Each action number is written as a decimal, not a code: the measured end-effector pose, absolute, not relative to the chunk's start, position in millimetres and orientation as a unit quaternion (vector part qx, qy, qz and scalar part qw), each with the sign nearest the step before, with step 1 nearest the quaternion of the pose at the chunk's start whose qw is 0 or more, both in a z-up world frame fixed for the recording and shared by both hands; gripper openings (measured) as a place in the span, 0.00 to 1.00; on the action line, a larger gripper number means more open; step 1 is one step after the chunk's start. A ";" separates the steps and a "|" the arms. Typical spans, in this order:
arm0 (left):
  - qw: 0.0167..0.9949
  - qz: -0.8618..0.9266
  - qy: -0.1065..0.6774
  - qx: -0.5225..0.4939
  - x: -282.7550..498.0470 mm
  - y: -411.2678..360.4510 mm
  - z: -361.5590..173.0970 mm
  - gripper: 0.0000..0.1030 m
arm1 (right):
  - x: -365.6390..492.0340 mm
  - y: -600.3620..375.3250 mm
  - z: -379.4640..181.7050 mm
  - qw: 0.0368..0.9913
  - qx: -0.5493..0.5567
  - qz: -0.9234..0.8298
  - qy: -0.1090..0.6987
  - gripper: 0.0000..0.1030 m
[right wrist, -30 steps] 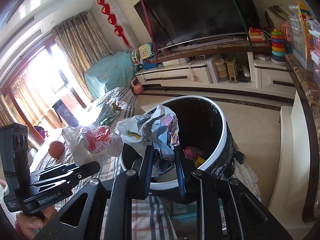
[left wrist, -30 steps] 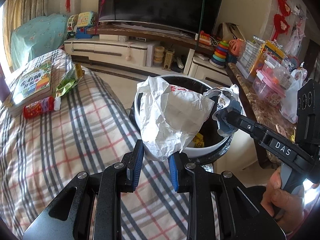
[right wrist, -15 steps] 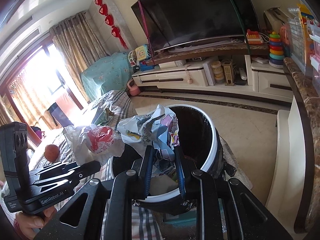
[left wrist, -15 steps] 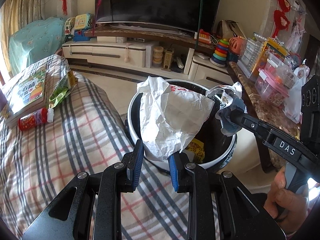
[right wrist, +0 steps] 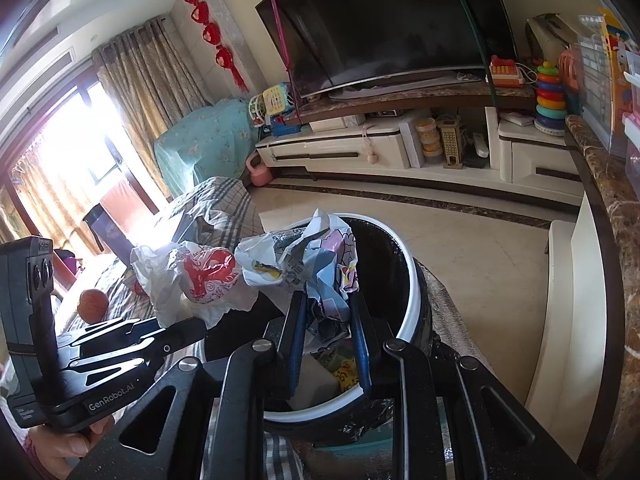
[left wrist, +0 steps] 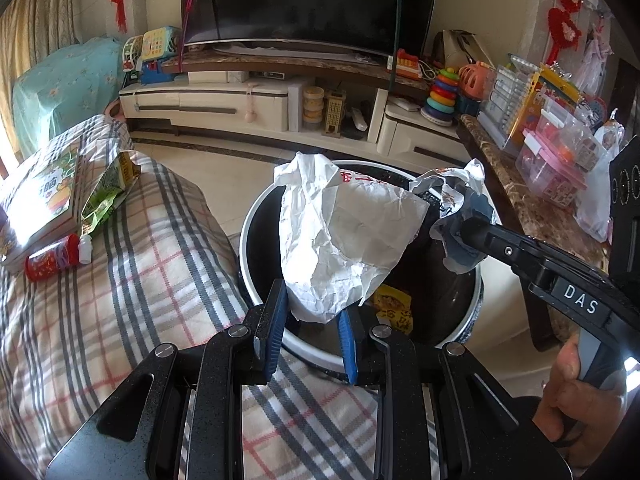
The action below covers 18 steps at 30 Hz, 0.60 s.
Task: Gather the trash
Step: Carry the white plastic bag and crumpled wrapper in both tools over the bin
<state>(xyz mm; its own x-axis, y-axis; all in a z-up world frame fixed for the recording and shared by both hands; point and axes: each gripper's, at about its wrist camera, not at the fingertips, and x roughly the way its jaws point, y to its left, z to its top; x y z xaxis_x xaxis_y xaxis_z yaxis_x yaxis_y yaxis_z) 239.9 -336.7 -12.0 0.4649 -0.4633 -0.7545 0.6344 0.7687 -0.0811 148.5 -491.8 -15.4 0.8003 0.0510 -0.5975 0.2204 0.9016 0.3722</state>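
Both tongs hold trash above the bin. It is the largest thing here: a round bin with a white rim and a dark liner, standing on the floor just beside the edge of the plaid-covered sofa.

Left gripper is closed on the lower end of a crumpled white paper bag. The bag stands up from the jaws, its long axis away from the camera, and most of it is over the near-left part of the opening. Right gripper is closed on a crumpled printed wrapper, which hangs over the bin's mouth on the other side. The two pieces look near but apart.

Each thing lies straight below-forward of its tongs, so I judge that the next move is only to open the jaws. The opening is wide, and some packets lie deep inside, so there is room. One risk: the tall bag could tip over the near rim onto the sofa.

A green snack bag and a small red bottle remain on the sofa, well to the left.
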 end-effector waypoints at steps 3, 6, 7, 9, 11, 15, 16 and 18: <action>0.849 -0.321 0.407 0.108 243.7 -338.9 -13.9 0.22 | 153.2 -493.1 -16.2 0.923 0.214 -0.047 0.318 0.21; 0.847 -0.319 0.411 0.110 247.7 -341.3 -16.1 0.22 | 158.0 -493.0 -17.8 0.921 0.211 -0.047 0.324 0.21; 0.846 -0.319 0.412 0.111 248.9 -342.2 -16.7 0.22 | 159.6 -492.9 -18.2 0.921 0.210 -0.048 0.326 0.21; 0.846 -0.318 0.413 0.113 250.3 -343.4 -17.1 0.22 | 162.6 -494.3 -18.8 0.920 0.210 -0.049 0.329 0.21; 0.845 -0.318 0.414 0.115 251.4 -344.9 -17.6 0.22 | 164.8 -495.0 -19.5 0.919 0.210 -0.050 0.331 0.21; 0.842 -0.318 0.419 0.118 254.3 -348.1 -18.9 0.22 | 168.3 -495.3 -20.4 0.918 0.208 -0.051 0.335 0.21; 0.842 -0.319 0.420 0.118 255.0 -348.5 -19.3 0.22 | 169.1 -495.1 -20.7 0.917 0.207 -0.052 0.336 0.21; 0.840 -0.318 0.424 0.118 256.7 -350.5 -20.6 0.22 | 171.1 -496.3 -21.8 0.916 0.207 -0.053 0.339 0.21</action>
<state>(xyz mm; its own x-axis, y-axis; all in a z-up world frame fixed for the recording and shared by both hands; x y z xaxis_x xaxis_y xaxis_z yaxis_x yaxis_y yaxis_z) 256.7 -350.5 -20.6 0.4382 -0.4345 -0.7869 0.6352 0.7691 -0.0709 171.1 -496.3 -21.8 0.7646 0.0427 -0.6431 0.2385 0.9082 0.3439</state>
